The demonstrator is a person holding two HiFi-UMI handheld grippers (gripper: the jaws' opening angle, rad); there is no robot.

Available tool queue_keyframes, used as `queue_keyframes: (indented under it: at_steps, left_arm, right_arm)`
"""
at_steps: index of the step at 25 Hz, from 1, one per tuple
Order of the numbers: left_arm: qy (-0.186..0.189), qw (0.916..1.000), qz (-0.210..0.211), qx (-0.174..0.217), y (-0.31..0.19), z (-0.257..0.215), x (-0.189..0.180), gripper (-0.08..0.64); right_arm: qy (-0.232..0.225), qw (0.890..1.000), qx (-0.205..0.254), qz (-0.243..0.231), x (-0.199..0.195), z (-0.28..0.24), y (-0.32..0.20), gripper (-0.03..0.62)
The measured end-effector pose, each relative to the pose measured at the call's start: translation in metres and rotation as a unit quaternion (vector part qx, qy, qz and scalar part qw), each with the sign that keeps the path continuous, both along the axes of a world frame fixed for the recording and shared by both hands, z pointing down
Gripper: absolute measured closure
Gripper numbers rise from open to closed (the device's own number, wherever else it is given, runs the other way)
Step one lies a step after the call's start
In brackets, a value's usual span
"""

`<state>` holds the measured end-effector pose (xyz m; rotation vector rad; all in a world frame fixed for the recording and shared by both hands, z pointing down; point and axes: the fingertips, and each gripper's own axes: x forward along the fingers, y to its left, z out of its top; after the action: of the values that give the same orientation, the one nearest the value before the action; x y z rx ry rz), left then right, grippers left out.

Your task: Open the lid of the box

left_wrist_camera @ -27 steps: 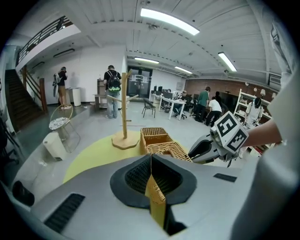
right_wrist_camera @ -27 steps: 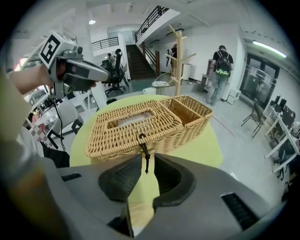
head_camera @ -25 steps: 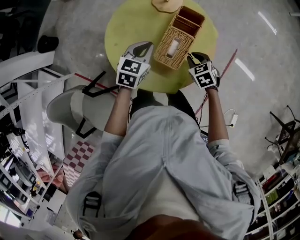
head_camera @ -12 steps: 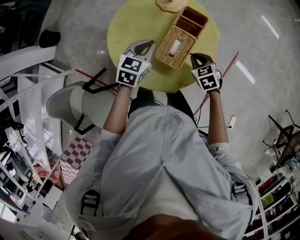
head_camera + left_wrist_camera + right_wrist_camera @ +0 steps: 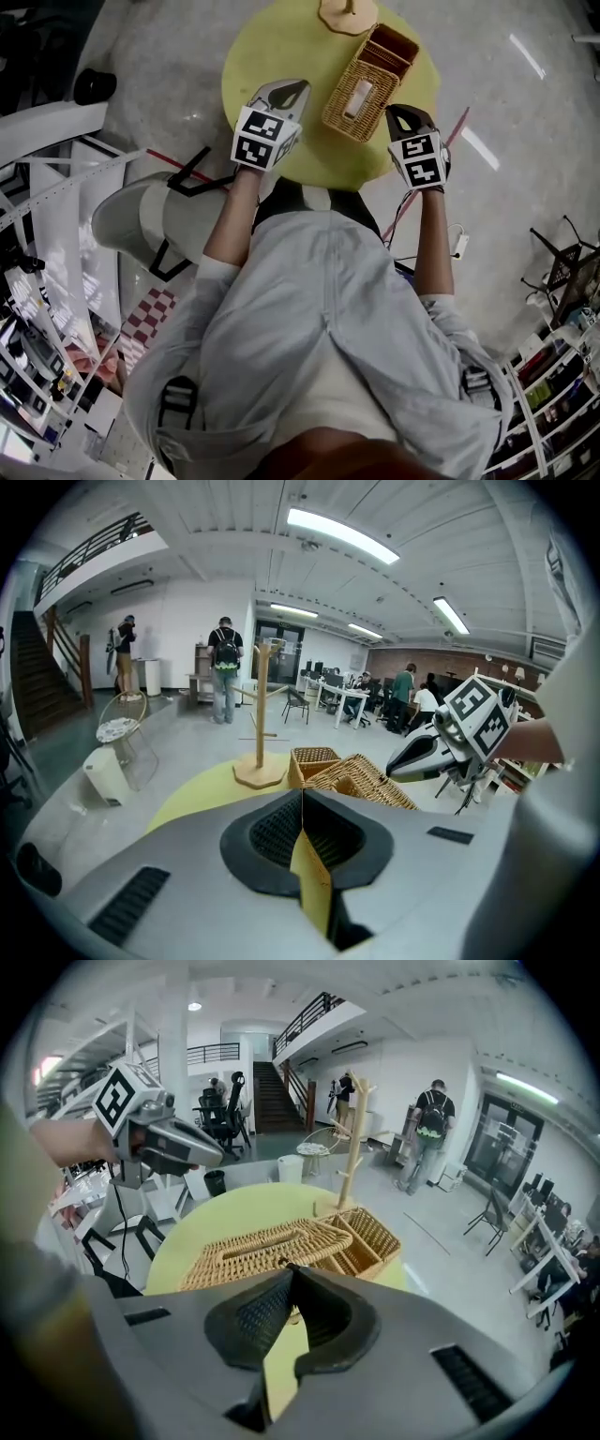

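Looking down from the head view, I am seeing the wicker box [image 5: 330, 105] lying slantwise on the round yellow table [image 5: 267, 47]. Its woven lid [image 5: 343, 117] is down, and the open compartment [image 5: 394, 47] is at the far end. My left gripper [image 5: 286, 91] is hovering just beside the box's left flank. My right gripper [image 5: 397, 112] is sitting at the near right corner. A pale wooden stand [image 5: 345, 13] is standing beyond the box.

In the left gripper view my left jaws are meeting in a single seam with nothing between them. The ribbed black pads [image 5: 272, 832] are facing the tight, springy-looking weave of the box. I am judging that this gripper should be pressing on the box's body, steadying it while the other one lifts.

In the right gripper view my right jaws are drawn almost together. Their tips are lying right at the near edge of the domed lid, which has a long slot along its top. I cannot tell whether they are nipping a strand of the rim or merely touching it.

To do this well, I am thinking of lifting slowly and swinging the edge up and away. The light, stiff basketwork is likely to drag the whole box along if nothing is holding it down. The smooth tabletop is offering little friction.
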<state>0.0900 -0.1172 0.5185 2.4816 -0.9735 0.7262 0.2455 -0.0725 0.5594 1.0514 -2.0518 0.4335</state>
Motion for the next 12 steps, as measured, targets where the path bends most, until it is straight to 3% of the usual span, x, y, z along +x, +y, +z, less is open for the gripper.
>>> queue_keyframes:
  at_steps: [12]
  left_arm:
    - [0.042,0.9990,-0.003,0.011,-0.031,-0.024,-0.051,0.529]
  right_arm:
    - [-0.002,0.998,0.052,0.023,-0.059,-0.057,-0.040,0.557]
